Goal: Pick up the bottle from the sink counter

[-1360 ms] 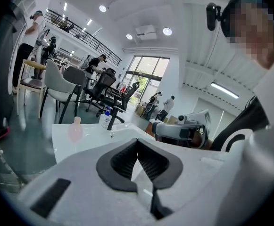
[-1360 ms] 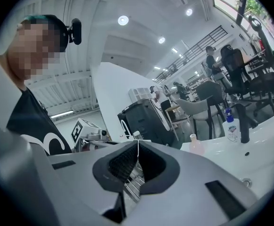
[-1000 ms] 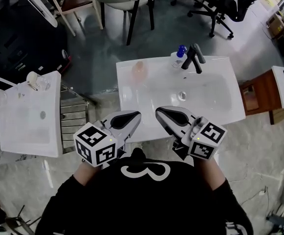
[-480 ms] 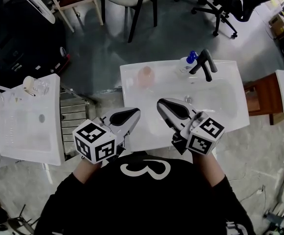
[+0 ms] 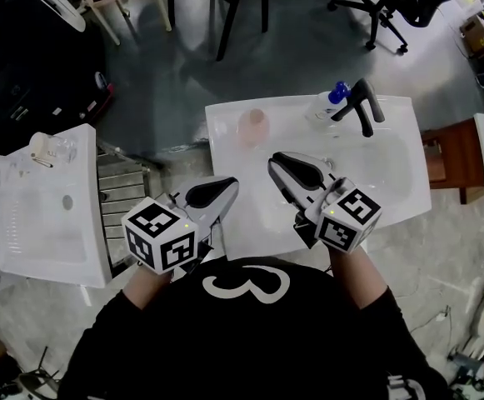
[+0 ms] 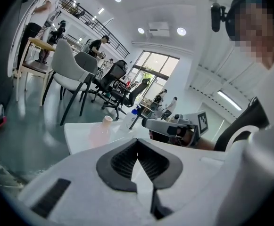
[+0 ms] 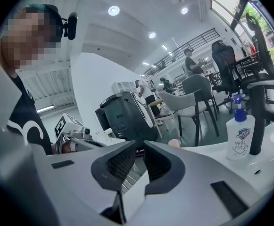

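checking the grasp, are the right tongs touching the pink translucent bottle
Apart. Head view shows bare white counter between the right tongs and the pink translucent bottle.

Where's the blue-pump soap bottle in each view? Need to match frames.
Head view: soap bottle at the far edge of the sink counter, right of centre, just left of the black faucet.
Left gripper view: soap bottle near centre, small.
Right gripper view: soap bottle at the right, large, beside the faucet.
Shared landmark: pink bottle, left of it in all three.
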Motion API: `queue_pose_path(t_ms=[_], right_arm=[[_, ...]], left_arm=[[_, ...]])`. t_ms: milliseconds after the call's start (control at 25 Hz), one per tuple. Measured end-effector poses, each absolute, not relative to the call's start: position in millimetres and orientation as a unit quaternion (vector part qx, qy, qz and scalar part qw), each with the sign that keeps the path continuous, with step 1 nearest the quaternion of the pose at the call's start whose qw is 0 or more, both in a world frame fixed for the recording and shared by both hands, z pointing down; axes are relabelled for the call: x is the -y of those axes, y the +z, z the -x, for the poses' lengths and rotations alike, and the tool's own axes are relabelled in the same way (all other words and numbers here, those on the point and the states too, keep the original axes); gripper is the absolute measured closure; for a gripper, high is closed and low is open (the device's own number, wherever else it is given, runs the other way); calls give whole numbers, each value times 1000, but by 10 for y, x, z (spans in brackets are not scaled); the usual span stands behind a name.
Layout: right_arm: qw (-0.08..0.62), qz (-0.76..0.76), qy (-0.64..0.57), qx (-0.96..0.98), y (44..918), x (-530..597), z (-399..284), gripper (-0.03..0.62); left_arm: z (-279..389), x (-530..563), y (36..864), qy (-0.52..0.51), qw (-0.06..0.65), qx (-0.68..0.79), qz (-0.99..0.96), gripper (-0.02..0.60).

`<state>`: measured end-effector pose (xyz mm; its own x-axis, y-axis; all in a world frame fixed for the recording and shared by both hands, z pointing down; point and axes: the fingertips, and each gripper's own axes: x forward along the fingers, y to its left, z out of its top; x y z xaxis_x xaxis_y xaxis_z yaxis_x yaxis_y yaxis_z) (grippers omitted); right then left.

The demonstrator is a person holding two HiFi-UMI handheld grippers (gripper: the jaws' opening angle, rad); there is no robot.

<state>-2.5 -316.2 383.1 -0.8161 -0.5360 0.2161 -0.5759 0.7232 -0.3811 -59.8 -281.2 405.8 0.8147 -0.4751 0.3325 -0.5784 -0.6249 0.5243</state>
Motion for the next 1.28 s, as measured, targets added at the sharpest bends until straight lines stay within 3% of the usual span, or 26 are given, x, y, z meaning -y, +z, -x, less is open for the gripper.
queue_pose_path(t_ms=[200, 280, 480, 1280], right_arm=[[40, -311, 218, 924, 3962, 3270, 37, 567], [44, -314, 220, 922, 4024, 3321, 41, 505], [50, -325, 211, 920, 4174, 3474, 86, 477], [118, -399, 136, 899, 4810, 4169, 134, 467]], left_arm=[[658, 2835, 4174, 85, 333, 297, -891, 566], [679, 2855, 4219, 86, 339, 300, -887, 566], [757, 2870, 4406, 93, 353, 307, -879, 566], [790, 2948, 4742, 114, 384, 299, -866, 566]])
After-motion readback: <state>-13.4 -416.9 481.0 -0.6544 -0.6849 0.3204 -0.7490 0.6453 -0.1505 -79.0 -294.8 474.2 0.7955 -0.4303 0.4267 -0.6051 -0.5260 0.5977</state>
